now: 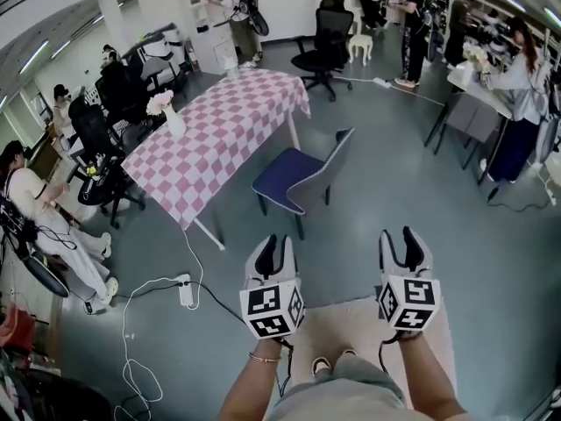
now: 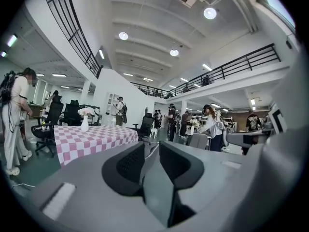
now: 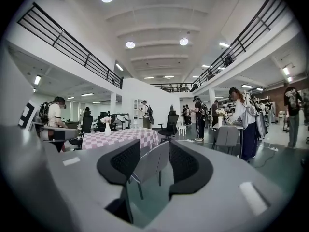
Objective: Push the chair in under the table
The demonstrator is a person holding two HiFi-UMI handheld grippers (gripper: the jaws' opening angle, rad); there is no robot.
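Note:
A chair (image 1: 298, 178) with a blue seat and grey back stands on the floor, apart from the long side of a table (image 1: 223, 130) covered in a pink-and-white checked cloth. The chair's back faces me. Both grippers are held level and point at it from a short way off, touching nothing. My left gripper (image 1: 277, 244) is open by a narrow gap. My right gripper (image 1: 399, 239) is open wider. In the left gripper view the chair back (image 2: 155, 187) shows in the slit between the jaws of the gripper (image 2: 150, 151). In the right gripper view the gripper (image 3: 154, 149) frames the chair (image 3: 153, 166).
A vase of flowers (image 1: 171, 117) stands on the table. A power strip (image 1: 186, 289) with a white cable lies on the floor to my left. I stand on a beige mat (image 1: 351, 323). Black office chairs (image 1: 324, 46), other tables and several people ring the room.

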